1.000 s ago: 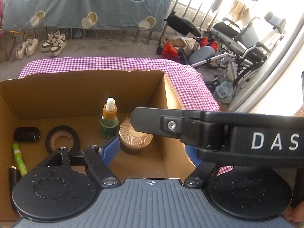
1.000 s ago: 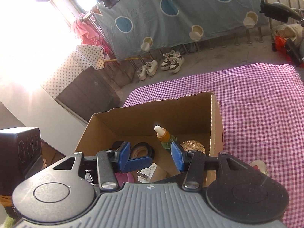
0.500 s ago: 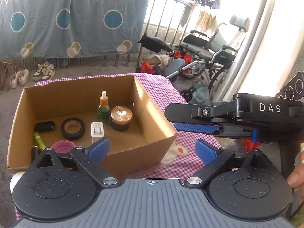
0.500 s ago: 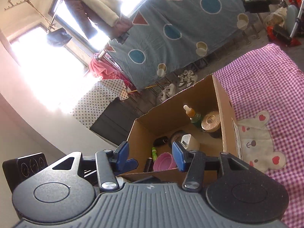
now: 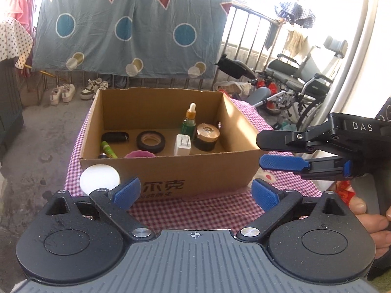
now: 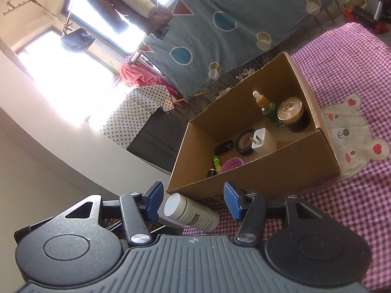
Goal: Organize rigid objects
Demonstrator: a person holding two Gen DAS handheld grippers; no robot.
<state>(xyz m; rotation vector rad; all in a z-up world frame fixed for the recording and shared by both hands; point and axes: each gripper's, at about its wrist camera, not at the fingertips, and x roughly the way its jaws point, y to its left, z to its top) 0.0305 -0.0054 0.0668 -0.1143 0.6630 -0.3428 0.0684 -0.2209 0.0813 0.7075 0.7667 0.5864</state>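
Jaws on my left hand-held gripper [image 5: 195,193] have sprung wide with nothing between them, and I've backed it out of the cardboard box [image 5: 168,171], now whole at frame centre. My right hand-held gripper [image 6: 190,201], part open and widening, is empty too, with the white bottle [image 6: 193,214] lying loose between its pads at lower centre, outside the box; that likely goes in next.

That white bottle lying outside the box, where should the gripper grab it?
Grip the white bottle across its round body, mid-length, coming from above. It lies on its side beside the cardboard box, cap end toward the camera, so the sides are free. The right gripper looks nearest, open.
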